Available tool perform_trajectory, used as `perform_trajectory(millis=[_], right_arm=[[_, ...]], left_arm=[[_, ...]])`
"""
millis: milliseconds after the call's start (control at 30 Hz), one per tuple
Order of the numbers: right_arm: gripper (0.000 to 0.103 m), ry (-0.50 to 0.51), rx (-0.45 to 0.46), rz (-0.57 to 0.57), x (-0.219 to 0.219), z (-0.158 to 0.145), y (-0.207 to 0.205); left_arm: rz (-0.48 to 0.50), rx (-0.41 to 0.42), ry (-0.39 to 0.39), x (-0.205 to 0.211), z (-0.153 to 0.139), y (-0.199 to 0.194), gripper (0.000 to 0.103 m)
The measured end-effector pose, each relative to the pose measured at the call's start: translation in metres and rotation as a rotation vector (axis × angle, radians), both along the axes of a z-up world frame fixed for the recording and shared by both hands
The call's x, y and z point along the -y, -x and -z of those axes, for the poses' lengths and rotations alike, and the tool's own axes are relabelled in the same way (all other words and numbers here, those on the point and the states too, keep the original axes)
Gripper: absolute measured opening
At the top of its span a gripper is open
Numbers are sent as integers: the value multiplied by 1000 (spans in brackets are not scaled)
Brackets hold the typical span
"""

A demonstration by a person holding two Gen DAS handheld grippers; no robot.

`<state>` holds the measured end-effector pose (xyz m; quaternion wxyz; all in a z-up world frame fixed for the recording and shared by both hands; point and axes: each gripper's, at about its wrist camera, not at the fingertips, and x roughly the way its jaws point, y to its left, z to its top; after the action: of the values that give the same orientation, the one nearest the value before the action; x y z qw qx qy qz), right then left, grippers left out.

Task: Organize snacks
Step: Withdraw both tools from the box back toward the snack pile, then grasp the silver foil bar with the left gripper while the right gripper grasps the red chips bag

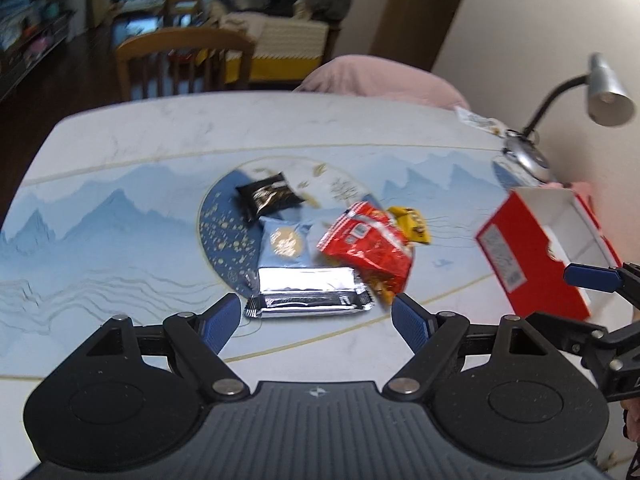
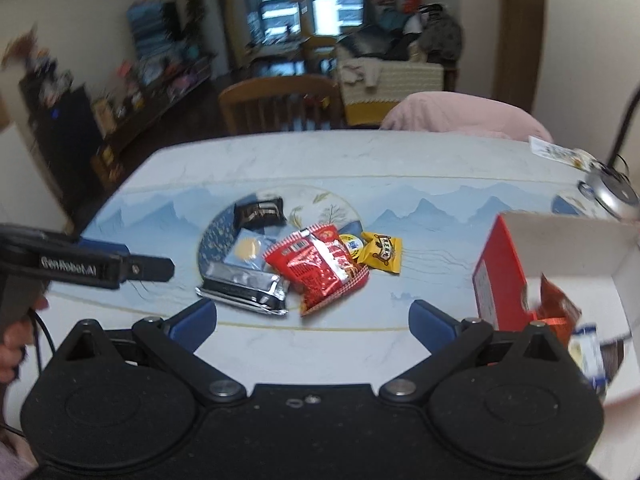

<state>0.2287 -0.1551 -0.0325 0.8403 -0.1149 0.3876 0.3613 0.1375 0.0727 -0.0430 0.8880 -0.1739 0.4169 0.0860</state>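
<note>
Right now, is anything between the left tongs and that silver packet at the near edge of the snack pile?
Nothing visible. The left tongs stand open and empty, with the silver packet just ahead of their tips and only bare tabletop between. The red bag lies against the packet's right end, beside the line of approach, not across it.

Beside the red box [image 2: 500, 276] lie six snack packets: one black [image 2: 260, 211], one light blue [image 2: 246, 251], one silver [image 2: 244, 290], one red [image 2: 320, 268], one yellow [image 2: 380, 256], one round [image 2: 353, 245].
</note>
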Motion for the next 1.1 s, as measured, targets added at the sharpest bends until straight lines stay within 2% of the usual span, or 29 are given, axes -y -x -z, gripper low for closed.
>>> perform_trajectory(millis=[200, 500, 633, 833, 900, 1100], right_arm=[[103, 75, 14, -154, -26, 26, -43], [100, 202, -55, -311, -78, 71, -101], [98, 258, -67, -380, -91, 88, -109], [94, 318, -62, -450, -103, 106, -115], [93, 316, -75, -459, -105, 110, -118], [93, 325, -32, -504, -112, 113, -117]], left_arm=[[-125, -77, 50, -11, 23, -23, 83], [-325, -203, 169, -32, 53, -63, 83], [-389, -246, 214, -38, 64, -75, 83], [-506, -303, 360, -47, 84, -88, 83], [-542, -317, 368, -45, 87, -92, 83], [-640, -367, 402, -40, 100, -103, 83]])
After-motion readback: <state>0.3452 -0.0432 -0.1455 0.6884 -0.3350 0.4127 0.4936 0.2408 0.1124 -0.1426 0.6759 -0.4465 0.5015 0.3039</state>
